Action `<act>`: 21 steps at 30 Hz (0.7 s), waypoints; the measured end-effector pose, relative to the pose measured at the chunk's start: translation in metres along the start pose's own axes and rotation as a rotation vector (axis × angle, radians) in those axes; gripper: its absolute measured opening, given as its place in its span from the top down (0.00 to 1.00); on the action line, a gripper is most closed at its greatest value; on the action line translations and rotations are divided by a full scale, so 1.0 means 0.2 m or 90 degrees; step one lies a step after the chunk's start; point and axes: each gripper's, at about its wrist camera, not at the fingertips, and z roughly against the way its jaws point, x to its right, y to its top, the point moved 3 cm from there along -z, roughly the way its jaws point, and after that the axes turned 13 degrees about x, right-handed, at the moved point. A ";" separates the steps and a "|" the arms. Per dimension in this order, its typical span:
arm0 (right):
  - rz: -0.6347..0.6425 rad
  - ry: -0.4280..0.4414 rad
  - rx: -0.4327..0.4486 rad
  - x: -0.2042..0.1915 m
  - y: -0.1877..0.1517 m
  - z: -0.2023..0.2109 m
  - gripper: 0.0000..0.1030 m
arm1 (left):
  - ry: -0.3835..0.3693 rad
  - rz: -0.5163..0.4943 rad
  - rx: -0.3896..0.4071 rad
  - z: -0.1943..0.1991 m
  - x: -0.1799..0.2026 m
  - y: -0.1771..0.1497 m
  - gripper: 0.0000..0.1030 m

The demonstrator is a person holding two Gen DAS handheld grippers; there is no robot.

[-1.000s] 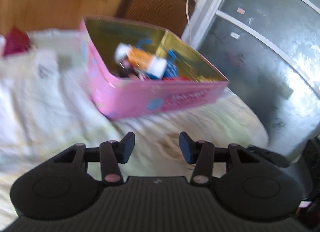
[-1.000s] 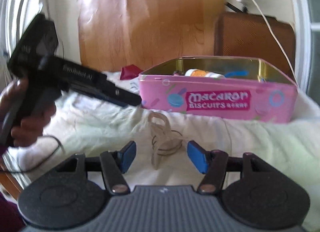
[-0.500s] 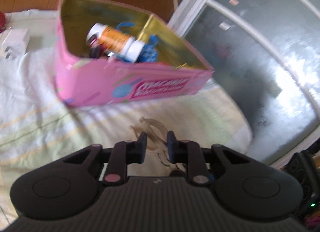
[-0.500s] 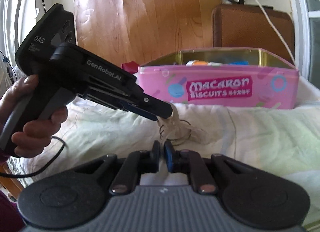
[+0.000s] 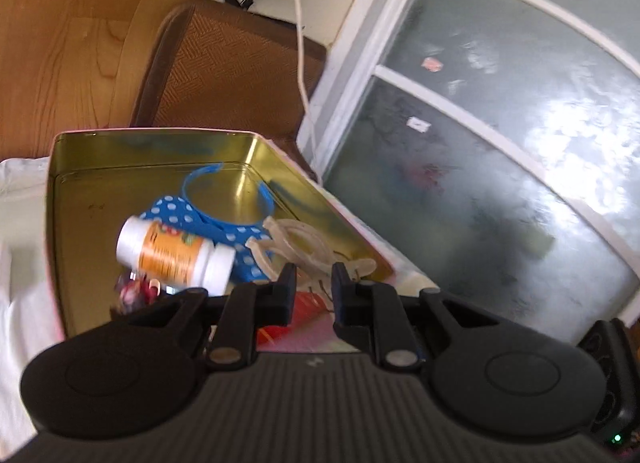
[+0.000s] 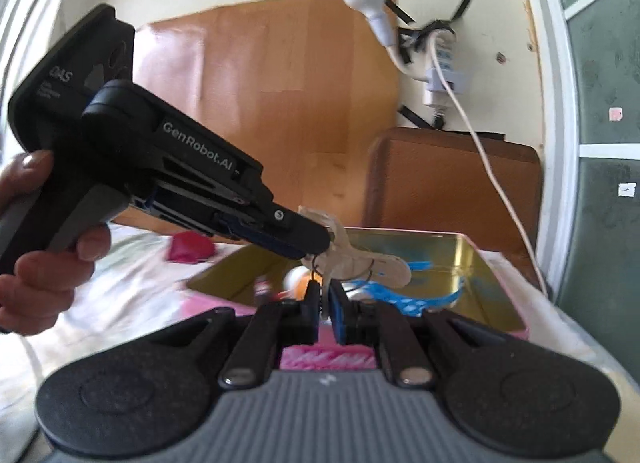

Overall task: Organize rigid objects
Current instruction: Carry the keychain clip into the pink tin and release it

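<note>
A translucent beige hair clip [image 5: 298, 241] with thin dark hair ties looped on it hangs in the air over the open pink tin [image 5: 152, 134]. My left gripper [image 5: 314, 279] is shut on the clip. From the right wrist view that left gripper [image 6: 320, 243] comes in from the left, held by a person's hand [image 6: 44, 263], and pinches the clip [image 6: 360, 263] at its top. My right gripper [image 6: 325, 299] is shut on the clip's lower end. The tin [image 6: 476, 259] holds a white bottle [image 5: 176, 259] with an orange label and a blue dotted headband [image 5: 224, 219].
White bedding [image 6: 132, 295] lies under the tin, with a red pouch [image 6: 190, 251] on it behind the left gripper. A brown woven panel [image 5: 232, 63] and a wooden board [image 6: 272, 95] stand behind. A white cable [image 6: 496, 183] hangs by the frosted window [image 5: 500, 143].
Both grippers shut on the clip as it lay on the bedding in front of the tin. They have since lifted it together to above the tin's opening.
</note>
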 end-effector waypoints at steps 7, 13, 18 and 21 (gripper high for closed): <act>0.025 -0.058 -0.047 0.15 -0.06 -0.29 0.93 | 0.048 -0.030 -0.037 -0.32 -0.05 0.01 0.79; 0.047 -0.192 -0.068 0.30 -0.13 -0.41 0.75 | 0.097 -0.012 -0.043 -0.42 -0.10 -0.01 0.63; -0.040 -0.197 -0.032 0.36 -0.14 -0.26 0.72 | 0.109 -0.048 -0.038 -0.35 -0.08 -0.05 0.62; -0.076 -0.196 -0.013 0.33 -0.14 -0.15 0.72 | 0.112 -0.076 -0.033 -0.30 -0.04 -0.08 0.62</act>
